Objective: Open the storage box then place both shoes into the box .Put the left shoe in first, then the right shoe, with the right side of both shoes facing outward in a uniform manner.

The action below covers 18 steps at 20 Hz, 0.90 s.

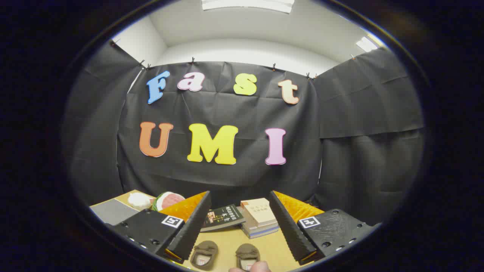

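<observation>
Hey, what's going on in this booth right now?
A person is holding a hand-held claw above a tan wooden table, its fingers spread open and gripping nothing. Between the fingers, down on the table, sits a pair of small brown slip-on shoes, untouched. A fingertip shows just by the right-hand shoe. Beyond the shoes lie a dark-covered book and a stack of pale books. No shoe has been picked up yet.

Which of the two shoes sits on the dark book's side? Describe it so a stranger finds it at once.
Start at the wooden table and the open gripper. Between its fingers, nearer than the stacked books, sit two small brown shoes. Yours is the brown shoe below the dark book; the other shoe has a fingertip at it.
</observation>
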Each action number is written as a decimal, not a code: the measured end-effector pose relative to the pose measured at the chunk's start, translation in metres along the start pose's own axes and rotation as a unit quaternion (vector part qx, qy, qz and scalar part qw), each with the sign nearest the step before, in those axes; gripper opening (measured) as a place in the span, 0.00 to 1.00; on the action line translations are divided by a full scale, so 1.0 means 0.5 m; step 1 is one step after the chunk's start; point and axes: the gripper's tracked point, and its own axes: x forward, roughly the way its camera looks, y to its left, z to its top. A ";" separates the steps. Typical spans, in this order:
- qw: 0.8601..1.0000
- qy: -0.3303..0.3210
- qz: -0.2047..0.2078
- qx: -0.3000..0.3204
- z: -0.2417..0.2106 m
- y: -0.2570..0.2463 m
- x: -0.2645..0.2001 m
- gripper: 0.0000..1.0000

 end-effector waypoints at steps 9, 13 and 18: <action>1.000 0.005 -0.006 0.004 0.005 -0.014 -0.010 0.95; 1.000 0.005 -0.010 0.010 0.009 -0.026 -0.010 0.95; 1.000 0.009 0.000 0.009 0.003 -0.013 -0.005 0.95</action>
